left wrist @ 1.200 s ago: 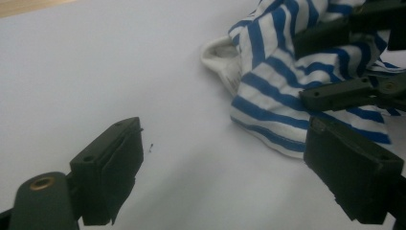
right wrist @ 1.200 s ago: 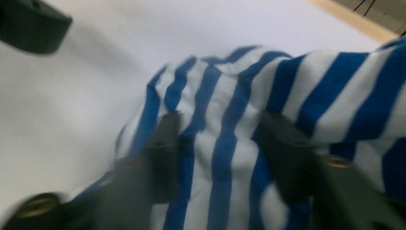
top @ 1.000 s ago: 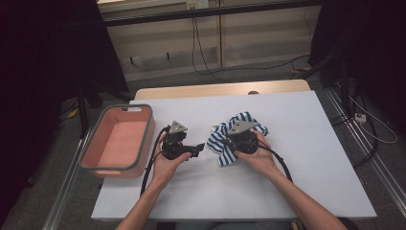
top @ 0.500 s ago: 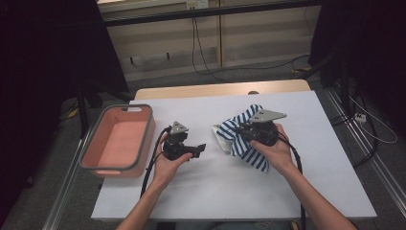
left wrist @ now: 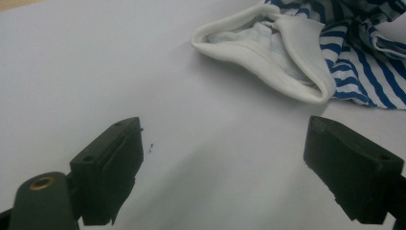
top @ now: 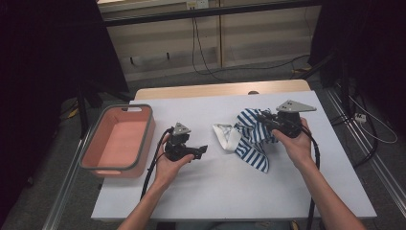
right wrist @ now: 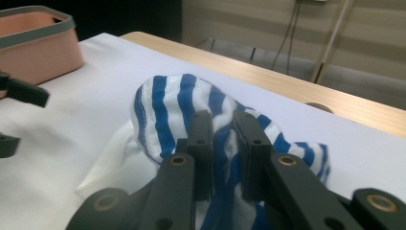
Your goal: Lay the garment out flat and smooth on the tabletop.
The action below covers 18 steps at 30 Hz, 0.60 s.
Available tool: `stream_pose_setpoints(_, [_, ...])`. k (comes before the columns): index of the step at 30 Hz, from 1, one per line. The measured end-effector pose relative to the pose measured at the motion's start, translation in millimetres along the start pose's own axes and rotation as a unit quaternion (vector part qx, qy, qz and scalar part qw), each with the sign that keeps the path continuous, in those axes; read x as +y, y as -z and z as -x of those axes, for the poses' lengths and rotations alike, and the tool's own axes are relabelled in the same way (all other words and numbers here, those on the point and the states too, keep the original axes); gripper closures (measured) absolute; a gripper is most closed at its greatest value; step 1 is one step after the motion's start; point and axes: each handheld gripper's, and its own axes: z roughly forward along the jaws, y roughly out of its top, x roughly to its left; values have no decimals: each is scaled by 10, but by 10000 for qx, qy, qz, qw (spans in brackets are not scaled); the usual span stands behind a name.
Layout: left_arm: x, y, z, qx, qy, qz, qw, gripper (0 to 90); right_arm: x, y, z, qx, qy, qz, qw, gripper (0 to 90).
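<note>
Right now the right gripper point(top: 265, 120) pinches a fold of the blue-and-white striped cloth garment point(top: 253, 139), its two black jaws closed on the fabric with a bulge of striped cloth point(right wrist: 172, 110) standing up just beyond them in the right gripper view. The garment is partly lifted near the right half of the white table point(top: 215, 191); its lower part drapes down onto the surface, and a white cuff-like opening point(top: 224, 135) trails toward the middle of the table. The left gripper point(top: 203, 149) rests low on the table, left of centre, pointing toward the garment, with its jaws spread wide and nothing between them. In the left gripper view the white opening point(left wrist: 268, 57) lies on the table just beyond the parted jaws, not touching them. A salmon-pink plastic bin with a grey rim point(top: 119, 139) sits at the table's left edge, hanging slightly over it, well apart from the garment.
</note>
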Motion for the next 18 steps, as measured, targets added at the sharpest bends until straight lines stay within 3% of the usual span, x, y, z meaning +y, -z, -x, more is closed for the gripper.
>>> stream_pose_setpoints(12, [-6, -8, 11, -24, -11, -22, 10000, 138, -167, 5, 314, -379, -282, -244, 9986, 770])
stream_pose_setpoints(16, [-13, -24, 24, -37, 27, -34, 10000, 138, -204, 3, 380, -492, -407, -294, 9975, 666])
stream_pose_setpoints(18, [-12, -19, 26, -31, 0, -49, 10000, 138, -219, 1, 398, -523, -402, -326, 9973, 675])
